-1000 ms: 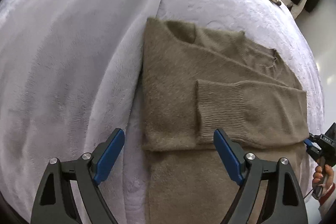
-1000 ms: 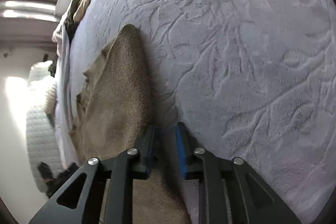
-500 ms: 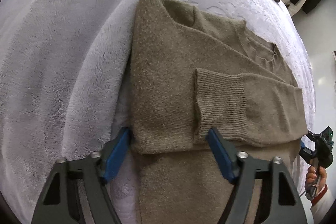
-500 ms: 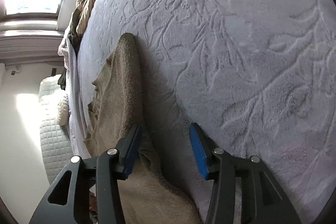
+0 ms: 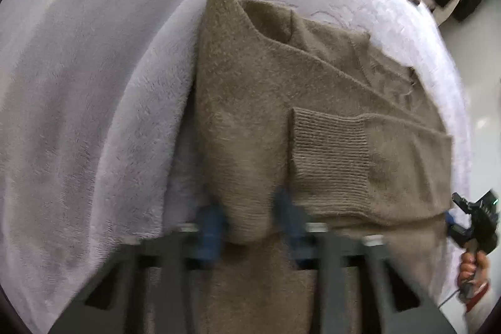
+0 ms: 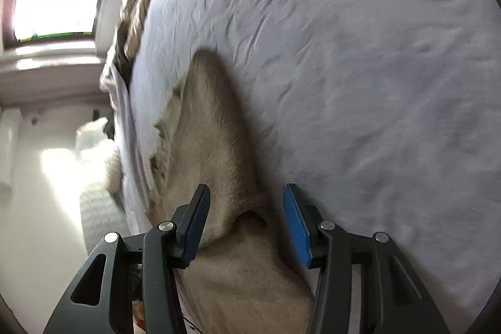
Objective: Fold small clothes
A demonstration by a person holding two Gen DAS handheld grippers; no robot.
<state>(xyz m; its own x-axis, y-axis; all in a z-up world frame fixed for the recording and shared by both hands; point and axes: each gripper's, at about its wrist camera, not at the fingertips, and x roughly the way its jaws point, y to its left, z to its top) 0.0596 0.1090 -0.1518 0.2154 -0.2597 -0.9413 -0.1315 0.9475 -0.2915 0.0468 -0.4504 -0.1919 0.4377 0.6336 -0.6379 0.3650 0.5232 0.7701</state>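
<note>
Left wrist view: left gripper (image 5: 249, 216) has just been closing, pinching the sweater (image 5: 281, 102) edge for folding, while right gripper (image 6: 245, 221) straddles cloth unclenched

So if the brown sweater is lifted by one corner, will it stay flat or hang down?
The brown sweater would probably hang limp: its folded edge bunches between the left gripper. The fuzzy knit likely grips well. Its folded sleeve may slide open.

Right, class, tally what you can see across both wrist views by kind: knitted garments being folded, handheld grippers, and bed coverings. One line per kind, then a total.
Brown sweaters: 1, the brown sweater
Grippers: 2, the left gripper and the right gripper
Bed coverings: 2, the embossed bedspread and the plush blanket
Total: 5
</note>
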